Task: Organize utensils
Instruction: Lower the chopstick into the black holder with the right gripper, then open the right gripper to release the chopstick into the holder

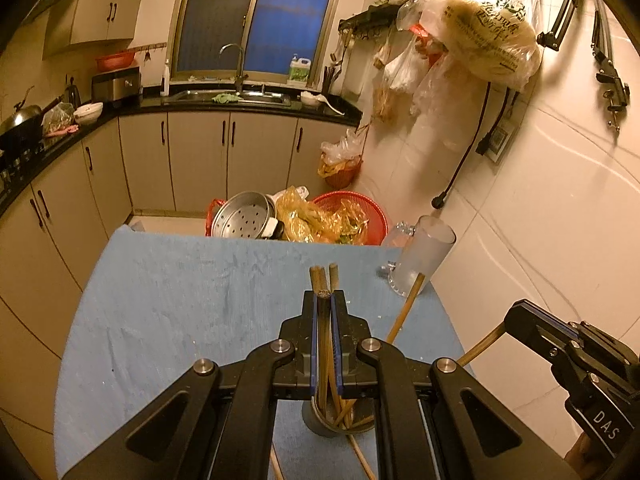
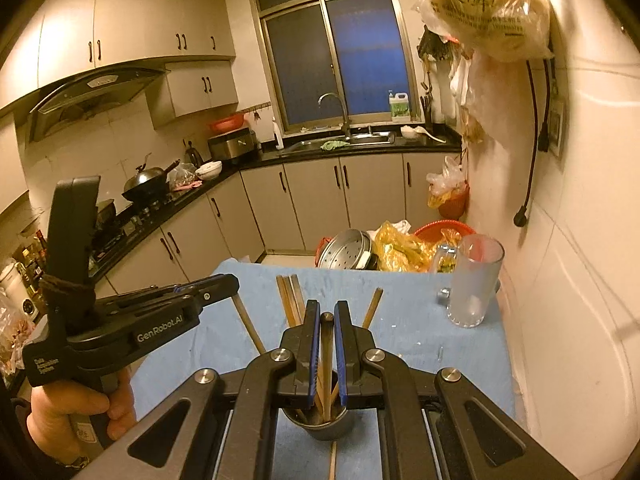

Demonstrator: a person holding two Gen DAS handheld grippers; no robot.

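A small metal cup (image 1: 334, 420) stands on the blue cloth and holds several wooden chopsticks (image 1: 404, 310). My left gripper (image 1: 325, 296) is shut on chopsticks (image 1: 318, 278) that stand in the cup. My right gripper (image 2: 327, 314) is shut on one chopstick (image 2: 327, 360) above the same cup (image 2: 320, 424). Other chopsticks (image 2: 290, 296) lean out of the cup. The left gripper (image 2: 224, 282) shows at left in the right wrist view, the right gripper (image 1: 516, 318) at right in the left wrist view.
A frosted glass mug (image 1: 420, 258) stands at the table's far right corner, also in the right wrist view (image 2: 474, 282). Beyond the blue-covered table (image 1: 180, 300) lie a steel steamer (image 1: 244, 216) and a red basket (image 1: 372, 220). The tiled wall (image 1: 560, 220) is close on the right.
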